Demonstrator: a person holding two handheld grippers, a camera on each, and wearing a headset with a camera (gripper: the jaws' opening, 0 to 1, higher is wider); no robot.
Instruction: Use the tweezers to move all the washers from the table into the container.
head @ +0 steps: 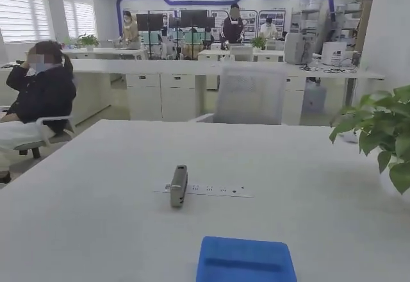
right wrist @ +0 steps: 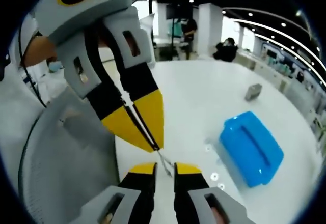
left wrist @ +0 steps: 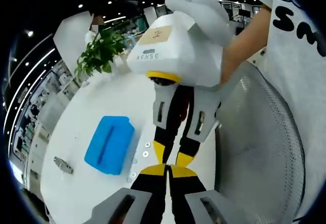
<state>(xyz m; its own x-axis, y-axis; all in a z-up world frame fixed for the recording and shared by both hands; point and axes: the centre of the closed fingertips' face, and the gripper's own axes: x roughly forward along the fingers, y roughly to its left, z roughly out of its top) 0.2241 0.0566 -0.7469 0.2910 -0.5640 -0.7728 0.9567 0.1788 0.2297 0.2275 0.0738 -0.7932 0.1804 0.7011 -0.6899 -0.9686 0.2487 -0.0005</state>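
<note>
while the left hand-held gripper [right wrist: 155, 145] pinches tweezers [right wrist: 165, 164], right hand-held gripper [left wrist: 171, 159] slightly parted, blue container [right wrist: 252, 147] nearby

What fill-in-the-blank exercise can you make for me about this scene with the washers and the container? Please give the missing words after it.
1. The container has the colour ___.
2. The washers rest ___ the white table.
3. The plant at the table's edge has ___ leaves.
4. In the right gripper view, the thin tweezers are held in the tongs of the ___ gripper.

Missing words: blue; on; green; left.
</note>
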